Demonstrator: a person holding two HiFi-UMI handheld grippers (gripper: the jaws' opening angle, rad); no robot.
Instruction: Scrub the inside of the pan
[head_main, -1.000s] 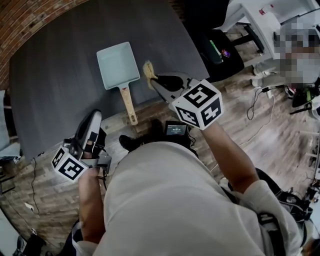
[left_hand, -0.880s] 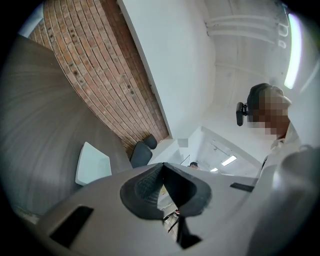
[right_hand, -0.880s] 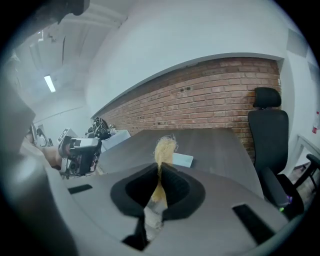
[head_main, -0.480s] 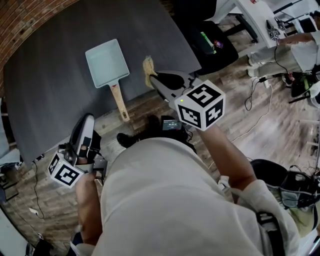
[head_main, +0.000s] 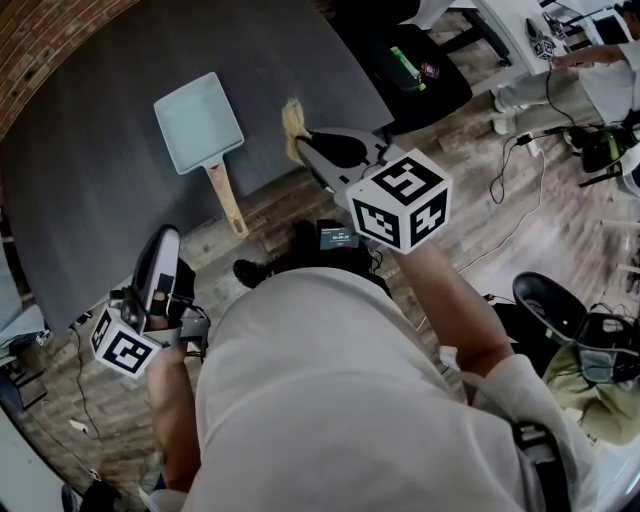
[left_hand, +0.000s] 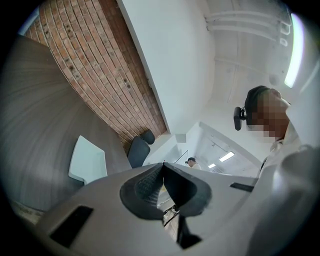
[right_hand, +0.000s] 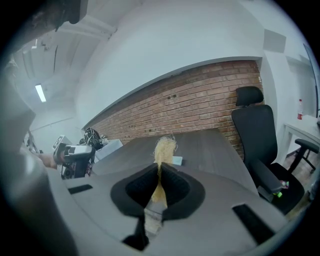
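Closest to our body, the left gripper (left_hand: 162, 169) hangs low by the near-left edge of the tabletop (head_main: 90, 170), its jaws pressed together on nothing. Further forward and to the right, the right gripper (right_hand: 159, 167) has its jaws clamped on a tuft of straw-coloured scrubber (right_hand: 164, 146), whose frayed end sticks out past the jaw tips.

Ahead of both lies the pan (head_main: 197, 120), pale blue and square, flat on the dark tabletop with its wooden handle (head_main: 224, 196) pointing back toward us. The scrubber sits off to the pan's right, apart from it, and by our judgement no scrubbing is under way.

To do this step well, we should carry the scrubber left and down until the frayed end, not the jaw tips, meets the pan's floor. From there we would work it in overlapping strokes out into the corners. The pan looks light and sits loose, so sideways pressure will likely make it slide or swing about its handle. The empty left gripper is best used first to pin or grip that handle. The scrubber is held in a narrow pinch and could twist or pull free if we press hard.

Beyond the tabletop stand a black office chair (right_hand: 255, 135) and a brick wall (right_hand: 200, 102).
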